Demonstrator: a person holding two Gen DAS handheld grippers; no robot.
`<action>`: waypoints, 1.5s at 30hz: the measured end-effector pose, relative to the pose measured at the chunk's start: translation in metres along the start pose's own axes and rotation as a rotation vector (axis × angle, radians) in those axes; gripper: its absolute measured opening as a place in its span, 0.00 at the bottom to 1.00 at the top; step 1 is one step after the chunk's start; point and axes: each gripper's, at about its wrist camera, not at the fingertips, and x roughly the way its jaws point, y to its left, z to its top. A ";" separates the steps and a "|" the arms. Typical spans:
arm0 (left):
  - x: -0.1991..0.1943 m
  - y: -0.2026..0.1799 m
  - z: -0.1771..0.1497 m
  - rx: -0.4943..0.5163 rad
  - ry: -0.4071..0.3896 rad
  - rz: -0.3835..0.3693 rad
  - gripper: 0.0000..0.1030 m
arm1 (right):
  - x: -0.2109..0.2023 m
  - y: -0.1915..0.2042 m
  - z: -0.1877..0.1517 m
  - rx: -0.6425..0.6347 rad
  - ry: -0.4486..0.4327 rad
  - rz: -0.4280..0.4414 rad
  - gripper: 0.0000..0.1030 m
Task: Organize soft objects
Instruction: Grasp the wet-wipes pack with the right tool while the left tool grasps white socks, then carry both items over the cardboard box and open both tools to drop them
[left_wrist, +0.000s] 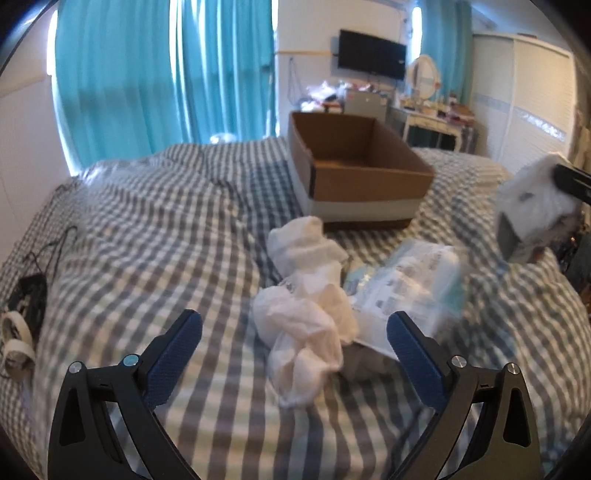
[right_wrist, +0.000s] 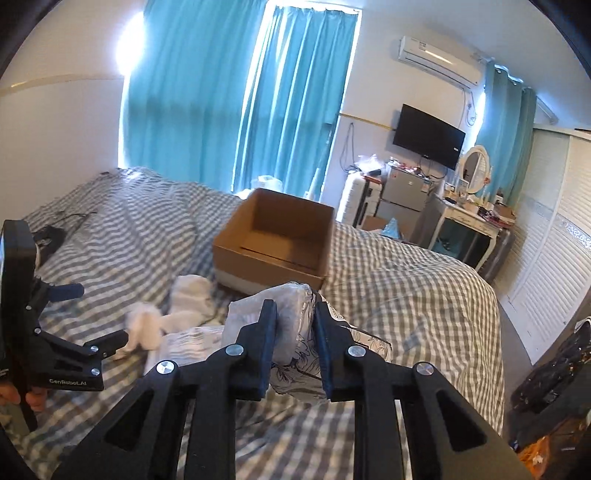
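Note:
An open cardboard box (left_wrist: 354, 173) stands on the checked bed; it also shows in the right wrist view (right_wrist: 273, 240). My left gripper (left_wrist: 295, 332) is open, low over the bed, with a crumpled white bag bundle (left_wrist: 306, 306) between its fingers but not gripped. A flat printed plastic packet (left_wrist: 410, 288) lies just right of it. My right gripper (right_wrist: 295, 321) is shut on a white plastic-wrapped soft pack (right_wrist: 291, 317) and holds it above the bed in front of the box. That pack also shows at the right edge of the left wrist view (left_wrist: 532, 199).
The grey-and-white checked quilt (left_wrist: 147, 240) covers the whole bed. Black cables and a tape roll (left_wrist: 18, 332) lie at the bed's left edge. A dressing table (right_wrist: 469, 221), a small fridge and a white wardrobe stand beyond the bed at right. Teal curtains hang behind.

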 end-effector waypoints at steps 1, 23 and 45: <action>0.007 0.001 0.002 -0.010 0.012 0.011 0.97 | 0.005 -0.002 -0.002 0.003 0.007 0.007 0.19; -0.017 -0.014 0.085 0.043 -0.057 -0.084 0.13 | 0.019 -0.037 0.038 0.019 -0.075 0.075 0.19; 0.145 -0.028 0.210 0.025 -0.068 -0.170 0.42 | 0.209 -0.073 0.165 0.059 -0.127 0.253 0.01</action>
